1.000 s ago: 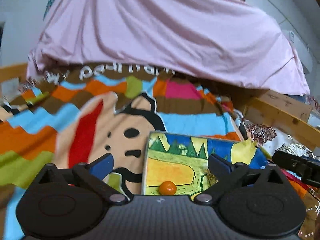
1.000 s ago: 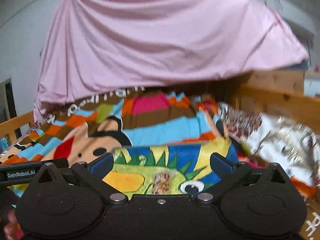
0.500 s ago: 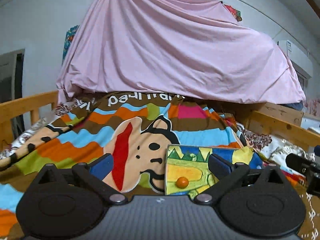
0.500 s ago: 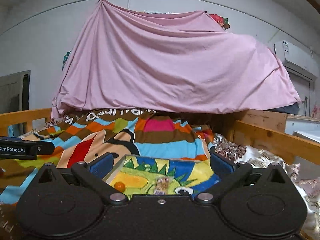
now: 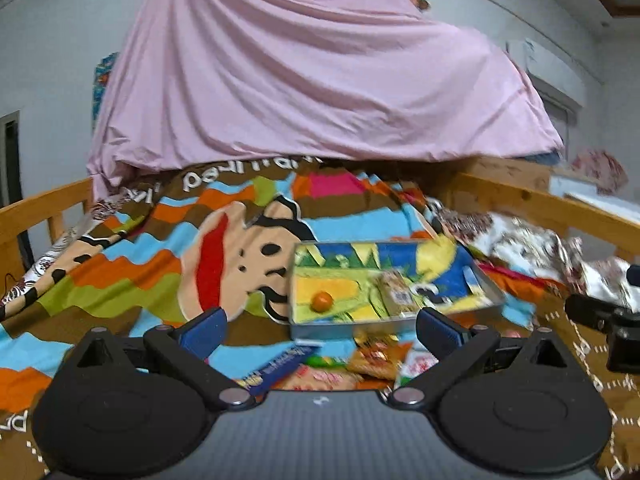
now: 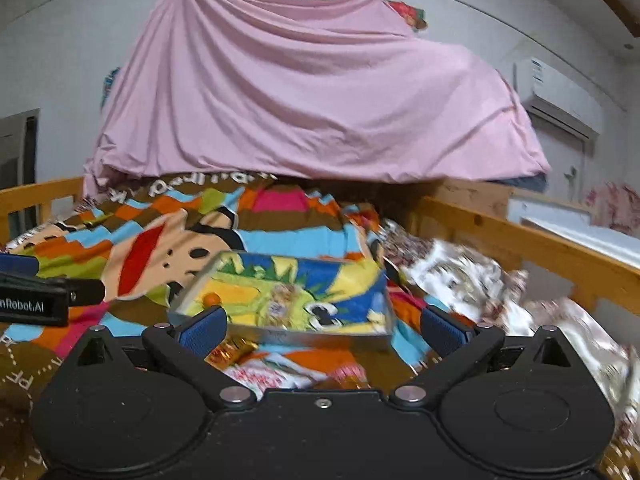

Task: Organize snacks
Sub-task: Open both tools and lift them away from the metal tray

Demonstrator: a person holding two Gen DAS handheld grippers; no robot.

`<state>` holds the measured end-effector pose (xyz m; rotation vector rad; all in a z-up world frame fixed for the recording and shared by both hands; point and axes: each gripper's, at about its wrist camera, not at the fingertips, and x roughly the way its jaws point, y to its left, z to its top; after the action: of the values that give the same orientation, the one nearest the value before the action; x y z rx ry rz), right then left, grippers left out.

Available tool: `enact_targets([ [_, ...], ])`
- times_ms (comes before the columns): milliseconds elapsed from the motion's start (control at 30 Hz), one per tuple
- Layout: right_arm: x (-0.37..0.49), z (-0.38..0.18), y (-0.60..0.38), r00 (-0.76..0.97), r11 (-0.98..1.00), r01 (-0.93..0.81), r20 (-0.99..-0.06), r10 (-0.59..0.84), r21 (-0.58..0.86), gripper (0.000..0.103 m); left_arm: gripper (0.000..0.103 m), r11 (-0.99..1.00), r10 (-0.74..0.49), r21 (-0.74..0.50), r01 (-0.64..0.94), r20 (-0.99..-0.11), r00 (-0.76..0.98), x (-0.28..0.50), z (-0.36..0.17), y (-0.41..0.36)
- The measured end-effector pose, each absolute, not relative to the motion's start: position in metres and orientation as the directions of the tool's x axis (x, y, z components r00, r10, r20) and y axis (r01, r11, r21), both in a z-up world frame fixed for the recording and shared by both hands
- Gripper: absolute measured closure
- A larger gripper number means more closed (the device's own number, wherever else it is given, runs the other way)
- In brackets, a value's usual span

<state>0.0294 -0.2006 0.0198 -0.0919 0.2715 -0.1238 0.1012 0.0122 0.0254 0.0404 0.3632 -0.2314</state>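
Observation:
A shallow metal tray (image 5: 340, 326) with a bright cartoon lining lies on the bed; it also shows in the right wrist view (image 6: 320, 336). In it are a small orange ball (image 5: 322, 301) and a snack packet (image 5: 396, 294). Loose snack packets (image 5: 372, 360) and a blue bar (image 5: 280, 364) lie in front of the tray, just past my left gripper (image 5: 320, 330), which is open and empty. My right gripper (image 6: 322, 330) is open and empty, above a white and red packet (image 6: 260, 374).
A striped cartoon blanket (image 5: 160, 264) covers the bed. A pink sheet (image 5: 320, 80) hangs at the back. Wooden bed rails (image 6: 540, 248) run along both sides. A patterned quilt (image 6: 460, 280) is bunched to the right.
Both grippers have pulled back and tilted down, so the tray looks farther off and the loose snack packets in front of it have come into view. Both stay open.

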Motion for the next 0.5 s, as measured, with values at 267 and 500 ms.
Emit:
enact_targets([
  [267,0.032,0.009,-0.225,0.899,0.981,0.191,-0.398,-0.185,-0.026,0.0,0.0,0.961,-0.18,0.105,0.256,-0.463,0.868,0.095,0.007,-0.019],
  [500,0.05,-0.004,-0.239,0.832,0.971,0.238,-0.518,-0.2,0.007,0.0,0.0,0.931,-0.162,0.206,0.3,-0.503,0.849,0.089,-0.01,-0.043],
])
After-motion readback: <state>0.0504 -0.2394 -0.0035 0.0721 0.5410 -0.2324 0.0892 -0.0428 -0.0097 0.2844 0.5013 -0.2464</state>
